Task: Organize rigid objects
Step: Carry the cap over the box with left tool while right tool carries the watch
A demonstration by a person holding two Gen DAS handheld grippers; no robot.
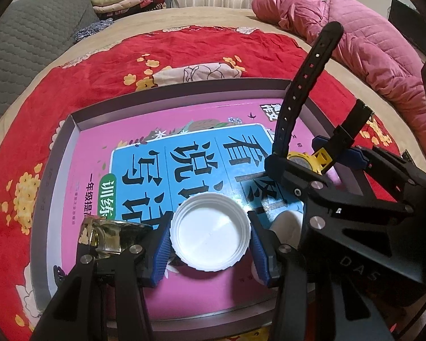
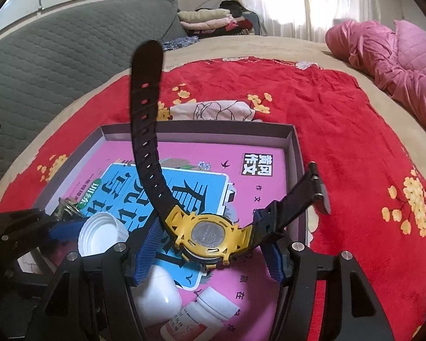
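Observation:
A white bottle cap (image 1: pixel 210 231), hollow side up, sits between the blue pads of my left gripper (image 1: pixel 210 245), which is shut on it just above the pink book (image 1: pixel 127 147) in a shallow grey box tray (image 1: pixel 73 119). My right gripper (image 2: pixel 211 255) is shut on a yellow watch (image 2: pixel 210 236) with its back plate up. One black strap (image 2: pixel 144 108) rises upward and the buckle end (image 2: pixel 318 190) points right. From the right wrist the cap (image 2: pixel 99 236) shows at lower left. From the left wrist the watch (image 1: pixel 301 160) and the right gripper (image 1: pixel 326 156) appear at right.
In the tray lie a white bottle (image 2: pixel 159 298), a labelled pill bottle (image 2: pixel 201 315) and a gold-and-glass object (image 1: pixel 110 236) at its left side. The tray rests on a red floral blanket (image 2: pixel 340 130). A pink quilt (image 1: pixel 369 42) and a grey cushion (image 1: pixel 28 42) border the bed.

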